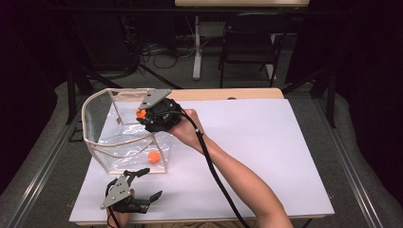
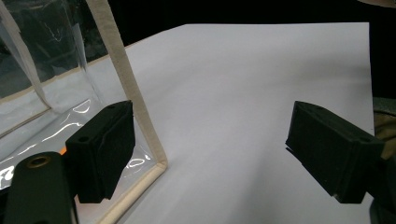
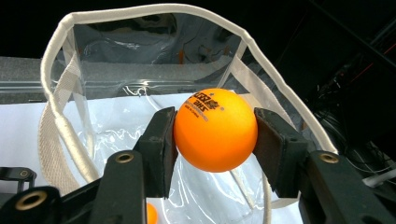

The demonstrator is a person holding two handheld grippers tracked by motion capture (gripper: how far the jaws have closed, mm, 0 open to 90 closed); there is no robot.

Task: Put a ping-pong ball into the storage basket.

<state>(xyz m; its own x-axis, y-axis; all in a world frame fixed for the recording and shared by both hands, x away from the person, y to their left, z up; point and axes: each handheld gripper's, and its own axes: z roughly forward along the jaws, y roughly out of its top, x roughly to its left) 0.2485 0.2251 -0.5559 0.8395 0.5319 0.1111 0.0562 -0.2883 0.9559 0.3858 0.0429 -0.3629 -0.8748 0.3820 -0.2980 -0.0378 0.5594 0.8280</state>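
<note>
Orange ball clamped in my right gripper, over the clear bag's mouth.

In my right gripper view the orange ball (image 3: 215,129) sits squarely between the two black pads of the right gripper (image 3: 215,140) — both press on its sides, its printed lettering turned up toward the camera. From the high view I see the right gripper (image 1: 142,115) held above the open top of the clear bag (image 1: 102,111), which stands upright on the white table (image 1: 266,142); a second orange ball (image 1: 153,156) lies on the bag's floor near its front wall. My left gripper (image 1: 149,185) rests low at the near edge of the table, jaws spread wide with nothing between them — one pad just beside the bag's cream-edged front corner (image 2: 161,161).
</note>
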